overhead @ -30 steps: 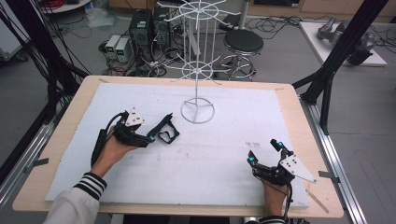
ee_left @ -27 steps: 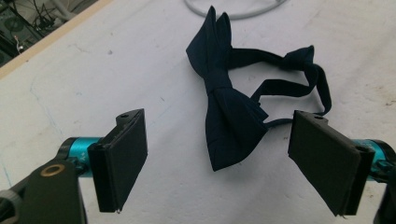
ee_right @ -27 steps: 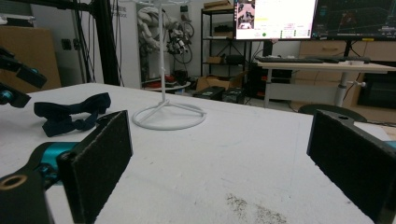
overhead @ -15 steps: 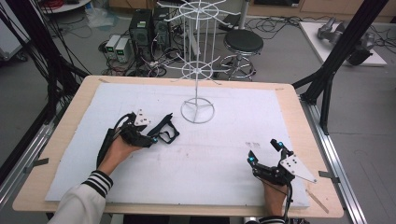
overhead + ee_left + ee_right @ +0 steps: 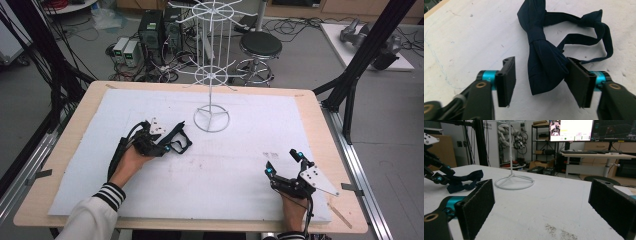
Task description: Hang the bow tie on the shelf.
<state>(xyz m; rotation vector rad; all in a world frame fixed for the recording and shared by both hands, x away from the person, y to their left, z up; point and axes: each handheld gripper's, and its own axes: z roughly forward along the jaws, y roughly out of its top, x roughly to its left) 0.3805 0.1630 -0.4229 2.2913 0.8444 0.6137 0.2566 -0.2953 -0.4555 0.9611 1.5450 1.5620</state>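
My left gripper (image 5: 541, 82) view showed one dark navy fabric bow tie (image 5: 544, 62) lying between my half-open jaws, which had just been closing, one pad touching it. The high view showed one white wire stand (image 5: 211, 75) farther right, and my right gripper (image 5: 284, 162) gaped empty near right.

Colours at my table: dark navy on white

My left gripper (image 5: 539, 82) has black jaws with turquoise collars and brass-coloured screws; between them lies a plain dark navy bow tie (image 5: 544, 62), no pattern. The table cover (image 5: 240, 170) is white, faintly smudged grey, on a pale wood table (image 5: 90, 105). The wire stand (image 5: 211, 75), far centre, is white. My right gripper (image 5: 285, 162) is black with blue-lit tips and a grey plate. My left sleeve (image 5: 95, 212) is grey, its cuff striped black and white.
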